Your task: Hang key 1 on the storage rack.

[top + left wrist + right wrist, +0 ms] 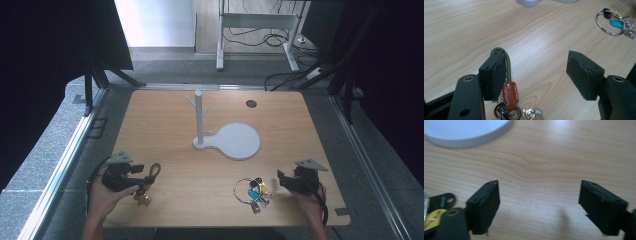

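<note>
An olive cord keychain (508, 65) with a brown leather tab (509, 96) and a metal clasp lies on the wooden table (190, 165). My left gripper (536, 65) stands open over it, with the cord loop just inside its left jaw and no pad pressing on it. In the high view the keychain (151, 175) lies beside the left gripper (139, 176) at the near left. A steel key ring (251, 192) with several keys lies at the near right. My right gripper (281, 181) sits just right of it, open (539, 192) over bare wood.
A white peg stand (199, 117) rises from a rounded white base (240, 142) at the table's middle. A dark round cap (251, 103) sits at the far right. In the right gripper view the base's rim (469, 141) lies ahead and a black key head (442, 200) at the left.
</note>
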Demonstrator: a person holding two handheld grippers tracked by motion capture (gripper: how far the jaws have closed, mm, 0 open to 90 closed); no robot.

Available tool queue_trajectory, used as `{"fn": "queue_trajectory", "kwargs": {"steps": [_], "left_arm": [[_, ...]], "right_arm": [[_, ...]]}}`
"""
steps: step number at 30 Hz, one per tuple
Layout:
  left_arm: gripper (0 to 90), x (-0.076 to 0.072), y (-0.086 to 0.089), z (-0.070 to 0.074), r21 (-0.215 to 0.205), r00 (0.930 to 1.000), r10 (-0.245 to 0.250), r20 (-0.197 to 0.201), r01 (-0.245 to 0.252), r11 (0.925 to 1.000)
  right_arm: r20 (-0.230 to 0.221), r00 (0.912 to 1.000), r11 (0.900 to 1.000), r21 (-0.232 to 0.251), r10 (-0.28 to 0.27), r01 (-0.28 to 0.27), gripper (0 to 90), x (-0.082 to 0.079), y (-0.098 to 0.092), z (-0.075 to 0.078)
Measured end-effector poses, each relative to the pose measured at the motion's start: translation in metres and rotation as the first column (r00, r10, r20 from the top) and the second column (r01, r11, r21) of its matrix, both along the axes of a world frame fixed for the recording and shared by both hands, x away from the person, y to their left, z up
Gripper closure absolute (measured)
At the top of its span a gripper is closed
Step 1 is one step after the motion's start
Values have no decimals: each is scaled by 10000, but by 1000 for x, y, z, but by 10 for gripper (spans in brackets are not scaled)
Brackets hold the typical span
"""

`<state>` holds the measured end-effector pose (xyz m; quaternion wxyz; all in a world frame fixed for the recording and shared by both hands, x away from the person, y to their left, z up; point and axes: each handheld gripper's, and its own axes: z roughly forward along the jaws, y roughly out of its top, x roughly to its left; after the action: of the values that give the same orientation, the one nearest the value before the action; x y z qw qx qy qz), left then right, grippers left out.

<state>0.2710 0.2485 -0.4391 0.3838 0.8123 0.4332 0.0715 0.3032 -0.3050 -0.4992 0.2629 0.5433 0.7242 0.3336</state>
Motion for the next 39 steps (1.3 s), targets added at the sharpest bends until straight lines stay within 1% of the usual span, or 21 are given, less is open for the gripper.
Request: {"fn": "queue_trajectory", "kwargs": {"steps": [1,4,9,11,15,16,19,20,21,24,26,27,28,31,33,34,35,36,37,38,39], "left_arm": [[328,0,0,0,16,10000,0,-40,0,10000],[328,-1,-1,0,153,9999,83,-106,-82,9999],[326,-3,0,3,218,9998,163,-93,-161,9996],[326,-5,4,7,255,9997,249,-58,-248,9994],[326,-7,11,9,249,9990,428,-162,-424,9988],[329,-8,17,8,286,9975,658,-258,-650,9975],[340,-7,22,7,487,9958,782,-482,-759,9959],[342,-7,22,7,487,9958,782,-482,-759,9959],[344,-7,25,9,667,9951,813,-558,-776,9948],[352,-7,26,14,734,9947,862,-559,-820,9939],[365,-8,25,17,949,9946,811,-641,-748,9927],[367,-8,25,17,949,9946,811,-641,-748,9927],[368,-8,22,17,1162,9939,763,-798,-667,9910],[375,-6,20,14,1291,9928,761,-924,-638,9896],[377,-3,16,8,1517,9893,745,-1257,-550,9869],[377,-2,14,6,1610,9881,739,-1352,-517,9856],[379,-2,14,6,1610,9881,739,-1352,-517,9856],[379,1,10,2,1797,9857,647,-1554,-362,9831],[379,1,10,2,1797,9857,647,-1554,-362,9831],[380,5,7,-2,1931,9828,591,-1751,-246,9809],[381,7,7,-4,2002,9813,610,-1824,-237,9795]], "right_arm": [[109,9999,9999,81,99,-100,212,-1,0,1],[29,9995,9992,268,312,-313,224,-3,-1,1],[114,9995,9987,409,300,-304,238,-7,-4,2],[119,9995,9980,548,293,-299,249,-8,-7,3],[133,9995,9971,705,291,-299,261,-11,-12,2],[126,9994,9968,729,316,-324,265,-11,-13,2],[54,9994,9969,703,344,-347,271,-10,-14,1],[54,9994,9969,703,344,-347,271,-10,-14,1],[20,9995,9971,691,312,-312,274,-9,-13,0],[5,9995,9975,635,306,-306,277,-9,-12,-1],[-50,9994,9979,557,343,-340,280,-9,-10,-2],[-50,9994,9979,557,343,-340,280,-9,-10,-2],[-105,9992,9980,500,391,-385,282,-10,-8,-3],[-170,9990,9982,448,402,-394,283,-10,-7,-4],[-254,9988,9983,397,427,-417,284,-10,-6,-6],[-277,9986,9984,373,445,-434,284,-10,-5,-6],[-310,9985,9984,363,444,-433,285,-10,-5,-6],[-319,9985,9985,342,440,-429,285,-10,-5,-7],[-319,9985,9985,342,440,-429,285,-10,-5,-7],[-351,9983,9985,306,456,-446,285,-10,-5,-7],[-360,9983,9986,300,451,-441,285,-10,-5,-7]]}}
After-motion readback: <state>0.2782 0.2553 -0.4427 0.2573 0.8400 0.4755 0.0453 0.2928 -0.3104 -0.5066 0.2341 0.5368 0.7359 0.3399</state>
